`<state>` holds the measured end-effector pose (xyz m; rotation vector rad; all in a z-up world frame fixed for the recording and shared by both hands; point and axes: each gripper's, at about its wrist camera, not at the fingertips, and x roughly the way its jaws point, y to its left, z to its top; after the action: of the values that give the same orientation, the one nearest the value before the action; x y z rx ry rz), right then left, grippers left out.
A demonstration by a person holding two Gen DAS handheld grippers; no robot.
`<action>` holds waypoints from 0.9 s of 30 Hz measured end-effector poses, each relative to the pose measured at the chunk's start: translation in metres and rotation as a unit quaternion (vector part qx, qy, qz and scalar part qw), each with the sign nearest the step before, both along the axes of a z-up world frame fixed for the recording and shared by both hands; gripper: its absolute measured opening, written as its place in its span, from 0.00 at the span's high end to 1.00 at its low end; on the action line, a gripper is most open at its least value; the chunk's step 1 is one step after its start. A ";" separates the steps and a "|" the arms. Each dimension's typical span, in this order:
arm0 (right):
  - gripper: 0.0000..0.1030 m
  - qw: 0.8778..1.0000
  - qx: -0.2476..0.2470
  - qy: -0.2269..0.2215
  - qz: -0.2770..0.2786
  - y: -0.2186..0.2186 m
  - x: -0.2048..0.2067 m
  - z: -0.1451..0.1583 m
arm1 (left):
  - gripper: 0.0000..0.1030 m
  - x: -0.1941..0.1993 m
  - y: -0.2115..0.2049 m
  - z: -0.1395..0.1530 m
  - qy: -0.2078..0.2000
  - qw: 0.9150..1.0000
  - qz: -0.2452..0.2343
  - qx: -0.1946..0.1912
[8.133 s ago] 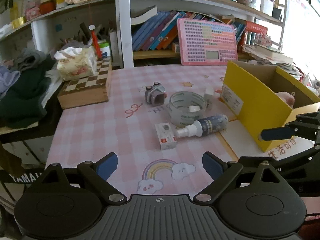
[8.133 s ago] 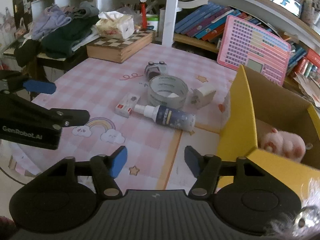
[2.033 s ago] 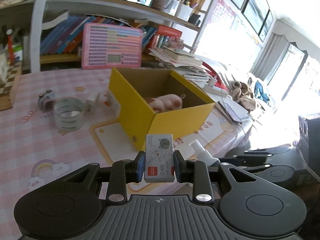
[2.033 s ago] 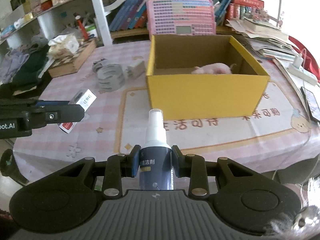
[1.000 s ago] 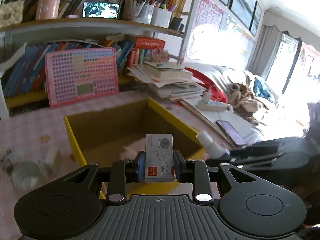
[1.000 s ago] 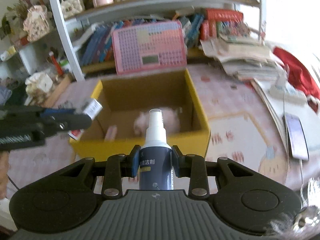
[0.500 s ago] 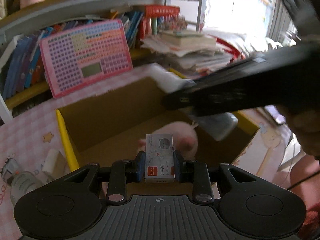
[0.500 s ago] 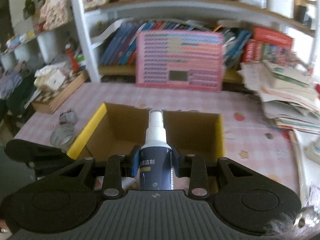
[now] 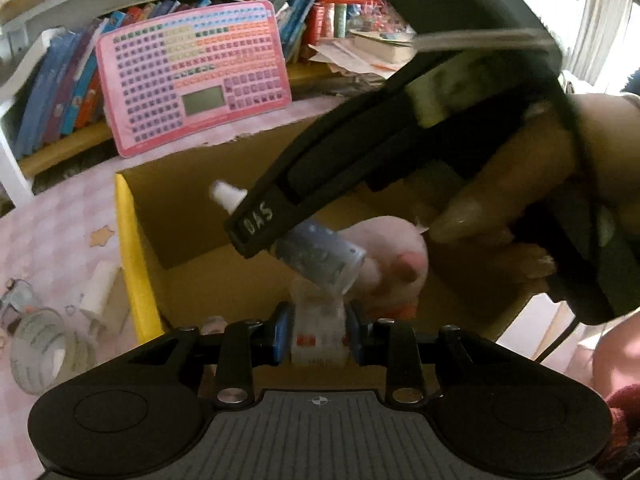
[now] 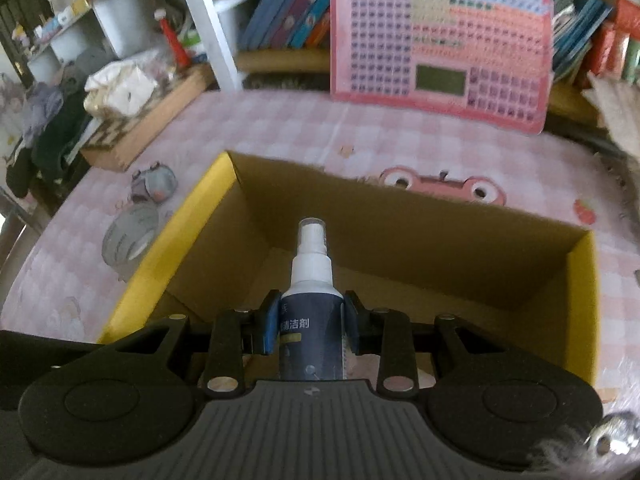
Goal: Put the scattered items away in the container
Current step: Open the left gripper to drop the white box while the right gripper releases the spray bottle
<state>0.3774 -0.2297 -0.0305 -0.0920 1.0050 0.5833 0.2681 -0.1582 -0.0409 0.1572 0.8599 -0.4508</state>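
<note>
Left tool (image 9: 318, 330): jaws opening, small white box (image 9: 318, 334) blurred between the blue pads, over the near wall of the yellow cardboard box (image 9: 132, 248).
Right tool (image 10: 311, 322): pinching dark blue spray bottle (image 10: 311, 320), white nozzle pointing into the box; in left view crossing above the pink plush toy (image 9: 394, 256).
Hand (image 9: 536, 184): wrapped around the right tool's grip.
Tape roll (image 10: 130, 236): on tabletop, beside the box's left wall.
Pink keyboard toy (image 10: 440, 50): at the far edge of tabletop, leaning.
</note>
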 end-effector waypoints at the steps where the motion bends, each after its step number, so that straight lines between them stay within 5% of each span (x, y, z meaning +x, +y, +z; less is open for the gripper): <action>1: 0.71 1.000 -0.002 0.008 0.001 0.002 0.003 -0.004 | 0.66 -0.001 0.001 0.000 -0.002 1.000 0.002 0.001; 6: 0.71 1.000 -0.006 0.027 0.008 0.007 0.010 -0.014 | 0.62 -0.009 0.005 0.006 -0.009 1.000 0.006 0.000; 10: 0.70 0.999 -0.009 0.031 0.012 0.011 0.013 -0.016 | 0.40 -0.017 0.005 0.011 -0.025 1.000 0.010 0.014; 20: 0.53 1.000 -0.003 -0.030 0.005 0.006 -0.006 0.007 | 0.28 -0.040 0.028 0.038 -0.072 0.995 0.065 -0.004; 27: 0.51 0.998 0.012 -0.067 -0.001 -0.004 -0.044 0.028 | 0.26 -0.058 0.053 0.050 -0.088 0.991 0.101 -0.020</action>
<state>0.3333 -0.2334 -0.0029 -0.1078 0.8677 0.5786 0.2099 -0.1048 0.0091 0.0710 0.6853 -0.2602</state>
